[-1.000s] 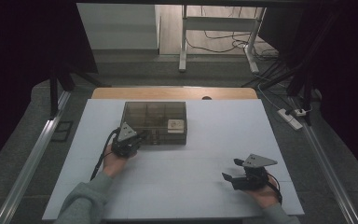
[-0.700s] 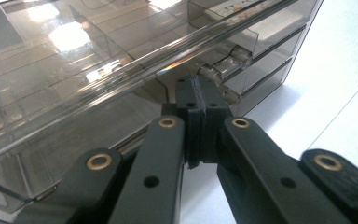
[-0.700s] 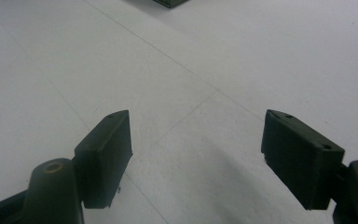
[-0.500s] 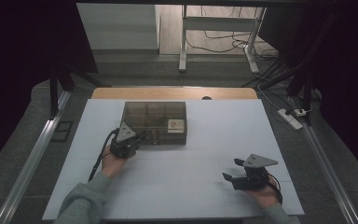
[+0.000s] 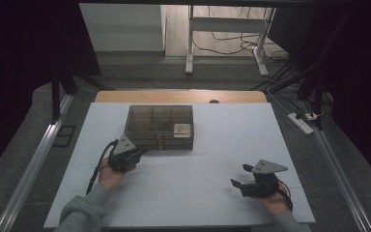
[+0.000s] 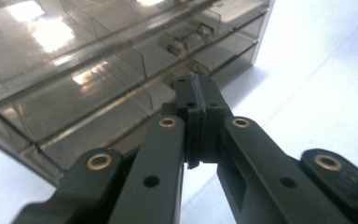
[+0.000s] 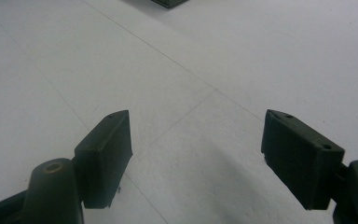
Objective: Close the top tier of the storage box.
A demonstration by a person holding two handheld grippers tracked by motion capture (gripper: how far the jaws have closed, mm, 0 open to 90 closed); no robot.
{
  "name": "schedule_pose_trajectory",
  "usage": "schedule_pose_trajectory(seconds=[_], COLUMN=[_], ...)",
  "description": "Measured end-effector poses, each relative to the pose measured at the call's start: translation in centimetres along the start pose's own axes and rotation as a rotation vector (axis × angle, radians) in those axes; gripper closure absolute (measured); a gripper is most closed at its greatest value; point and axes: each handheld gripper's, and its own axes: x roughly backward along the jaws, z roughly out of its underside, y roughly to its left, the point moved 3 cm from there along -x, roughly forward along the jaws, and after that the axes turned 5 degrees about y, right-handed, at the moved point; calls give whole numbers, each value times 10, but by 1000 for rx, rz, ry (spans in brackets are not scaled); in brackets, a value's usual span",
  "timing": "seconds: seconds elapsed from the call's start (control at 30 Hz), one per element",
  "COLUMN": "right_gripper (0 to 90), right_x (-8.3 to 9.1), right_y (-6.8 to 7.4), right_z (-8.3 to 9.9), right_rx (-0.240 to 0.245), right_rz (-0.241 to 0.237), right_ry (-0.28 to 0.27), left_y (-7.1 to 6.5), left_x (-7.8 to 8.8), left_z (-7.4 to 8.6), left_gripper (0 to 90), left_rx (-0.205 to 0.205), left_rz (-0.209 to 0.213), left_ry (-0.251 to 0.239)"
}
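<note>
A smoky clear plastic compartment box [image 5: 159, 121] lies shut on the white table, left of centre at the back. Inside its front right compartment is a small pale item [image 5: 182, 128]. My left gripper [image 5: 142, 150] is at the box's front edge, jaws pressed together. In the left gripper view its tips [image 6: 196, 93] sit just short of a latch [image 6: 186, 44] on the box front [image 6: 74, 93], with nothing seen between them. My right gripper [image 5: 239, 175] rests low at the front right, open, over bare table [image 7: 196, 140].
The white table top [image 5: 222, 145] has a wooden strip [image 5: 174, 95] along its far edge. Metal rails [image 5: 34, 164] run along both sides. A power strip [image 5: 302, 122] and cables lie on the floor to the right. A box corner [image 7: 170, 2] shows far off.
</note>
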Motion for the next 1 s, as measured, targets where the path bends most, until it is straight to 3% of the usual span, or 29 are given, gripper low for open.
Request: schedule_pose_trajectory(seconds=[0.33,0.47,0.6,0.8,1.0], right_gripper=[245,245,244,238,231], right_x=[1,2,3,4,6], right_y=[-1,-1,-3,-5,-6], right_z=[1,1,1,2,2], right_rx=[5,5,-1,0,-4], right_rz=[-3,-2,10,20,28], right_ry=[3,1,-2,-18,-17], left_y=[-5,-7,-7,-11,-7], left_x=[17,27,37,49,57], left_z=[16,26,35,50,64], left_gripper=[868,661,455,309,265], left_rx=[-1,10,33,43,64], left_rz=[27,42,18,32,27], left_ry=[13,5,16,51,70])
